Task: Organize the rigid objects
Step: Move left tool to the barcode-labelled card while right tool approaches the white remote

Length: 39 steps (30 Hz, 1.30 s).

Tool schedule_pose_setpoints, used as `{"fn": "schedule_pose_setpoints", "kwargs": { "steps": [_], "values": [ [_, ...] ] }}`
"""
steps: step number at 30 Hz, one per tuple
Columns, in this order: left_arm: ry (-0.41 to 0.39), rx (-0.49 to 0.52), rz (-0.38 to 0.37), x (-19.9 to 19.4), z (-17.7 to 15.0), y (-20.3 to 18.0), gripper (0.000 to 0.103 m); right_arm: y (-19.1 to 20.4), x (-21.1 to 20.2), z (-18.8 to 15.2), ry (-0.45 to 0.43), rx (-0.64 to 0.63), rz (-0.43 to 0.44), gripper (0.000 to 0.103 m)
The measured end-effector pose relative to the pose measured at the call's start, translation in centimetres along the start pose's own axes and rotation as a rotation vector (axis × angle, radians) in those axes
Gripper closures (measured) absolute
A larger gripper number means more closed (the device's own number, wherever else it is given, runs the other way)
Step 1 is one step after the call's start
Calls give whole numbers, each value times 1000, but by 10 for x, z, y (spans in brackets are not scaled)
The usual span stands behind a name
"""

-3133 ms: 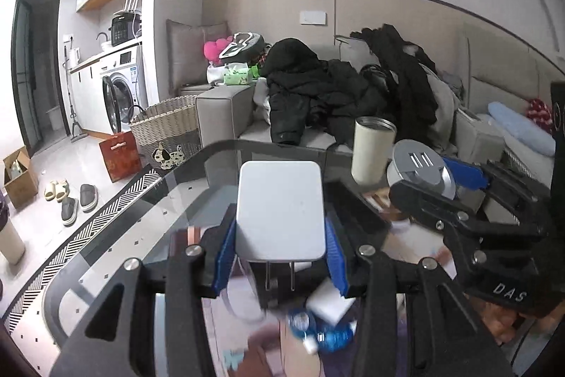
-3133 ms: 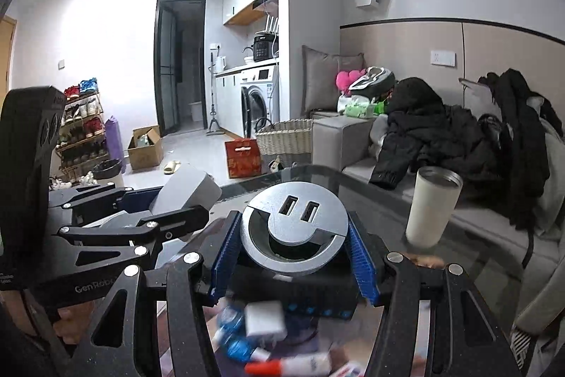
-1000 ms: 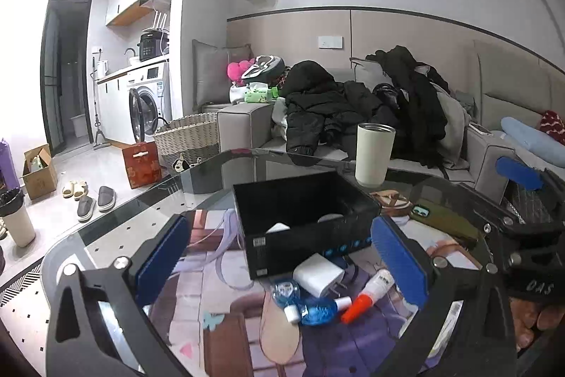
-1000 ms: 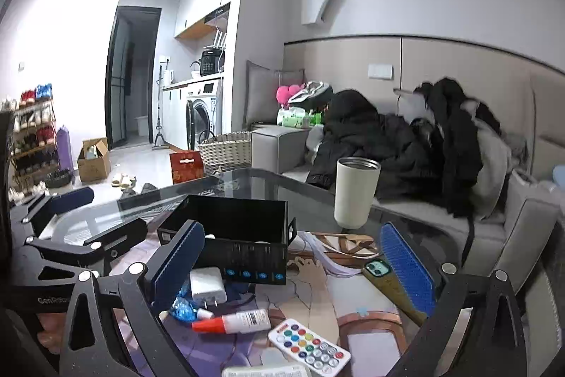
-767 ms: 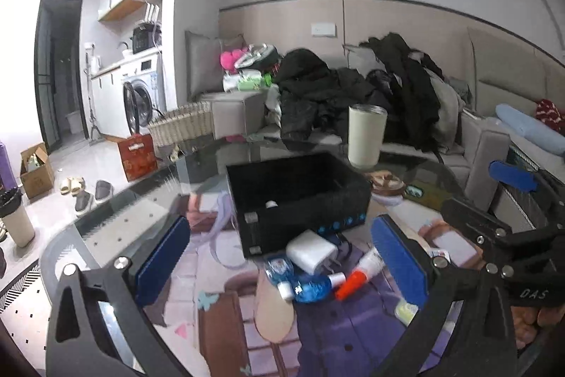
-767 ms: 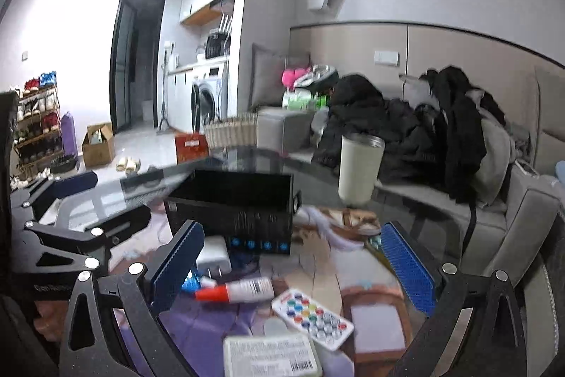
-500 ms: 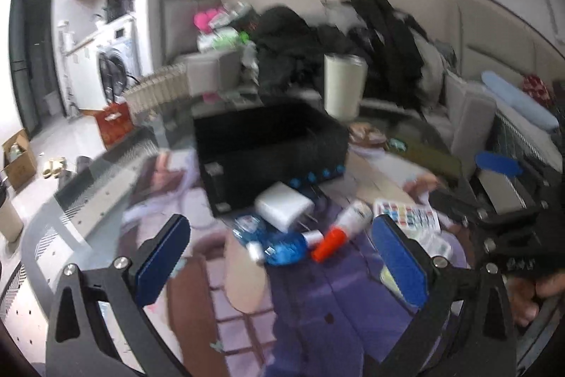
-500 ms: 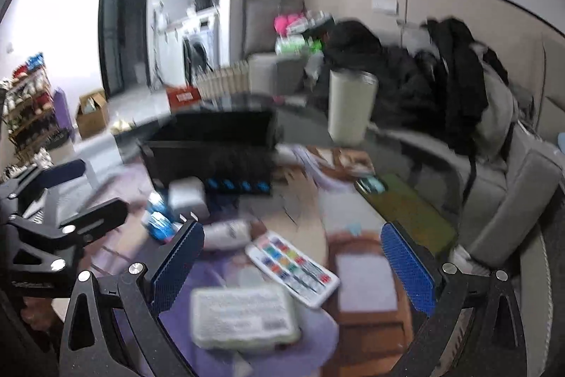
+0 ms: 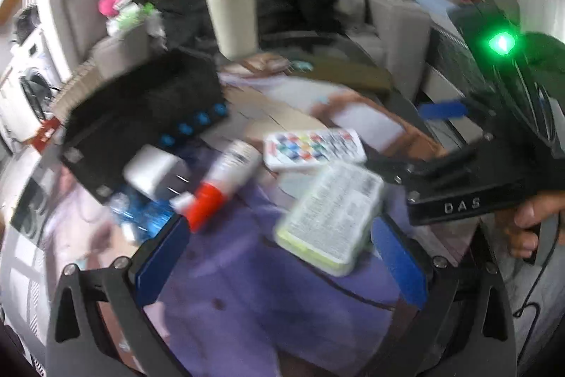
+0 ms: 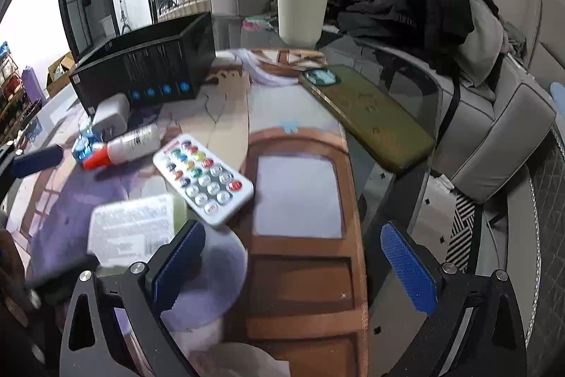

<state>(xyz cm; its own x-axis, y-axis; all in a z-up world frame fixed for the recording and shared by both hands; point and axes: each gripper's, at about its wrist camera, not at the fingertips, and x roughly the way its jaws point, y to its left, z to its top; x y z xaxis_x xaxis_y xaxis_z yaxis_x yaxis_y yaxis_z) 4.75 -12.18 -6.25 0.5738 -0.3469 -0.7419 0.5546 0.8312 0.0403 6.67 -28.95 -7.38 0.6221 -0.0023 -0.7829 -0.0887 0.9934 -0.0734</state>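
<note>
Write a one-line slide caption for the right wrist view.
Open right hand-held gripper hovers over a cluttered table mat, with remote, black box and phone ahead.

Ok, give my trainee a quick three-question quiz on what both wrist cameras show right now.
1. True or false: the left gripper holds the white charger.
2. Which lies nearest the right gripper's left finger: A) the remote control, B) the flat labelled box, C) the cream tumbler?
3. Fill in: the tube lying beside the charger has a ___ cap.

Key: 1 false, both grippers are open and empty. 2 B. 3 red.
</note>
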Motion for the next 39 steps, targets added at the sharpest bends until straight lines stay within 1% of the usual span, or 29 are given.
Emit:
{"fn": "schedule_pose_setpoints", "kwargs": {
  "steps": [2,5,7,10,12,17,20,24,25,27,29,32,33,34,36,37,38,39],
  "values": [
    [2,-5,8,1,-2,1,0,1,2,-2,12,1,23,1],
    [-18,-11,31,-4,-4,7,1,15,2,-1,26,-41,79,1],
    [-1,-24,55,-3,-6,13,1,27,4,0,40,-68,105,2],
    [8,-58,45,-6,-13,27,1,40,7,4,53,-84,135,2],
    [12,-58,45,-8,-18,32,0,50,6,6,59,-99,151,3],
    [17,-79,83,-20,-30,50,1,79,6,10,68,-130,176,4],
    [36,-86,80,-22,-39,57,1,93,6,12,71,-156,188,4],
    [11,-84,88,-35,-44,68,0,106,4,18,83,-170,223,4],
    [14,-71,81,-36,-42,70,0,107,1,22,72,-174,224,4],
    [13,-12,63,-37,-37,68,0,100,-1,32,48,-171,217,4],
    [-12,44,83,-39,-30,66,0,87,0,44,31,-152,196,4],
    [12,155,117,-27,-26,56,0,65,16,58,52,-127,166,4],
    [0,167,117,-27,-24,54,0,61,20,61,58,-127,161,4],
    [3,161,126,-26,-23,55,0,57,24,64,61,-129,146,5],
    [6,145,115,-24,-21,57,0,55,33,66,68,-150,136,6],
    [6,140,104,-24,-21,57,0,56,36,66,78,-165,135,11],
    [9,134,96,-23,-20,57,0,58,39,65,90,-174,139,18],
    [14,135,83,-22,-20,57,0,60,44,64,112,-177,152,22]
  ]
}}
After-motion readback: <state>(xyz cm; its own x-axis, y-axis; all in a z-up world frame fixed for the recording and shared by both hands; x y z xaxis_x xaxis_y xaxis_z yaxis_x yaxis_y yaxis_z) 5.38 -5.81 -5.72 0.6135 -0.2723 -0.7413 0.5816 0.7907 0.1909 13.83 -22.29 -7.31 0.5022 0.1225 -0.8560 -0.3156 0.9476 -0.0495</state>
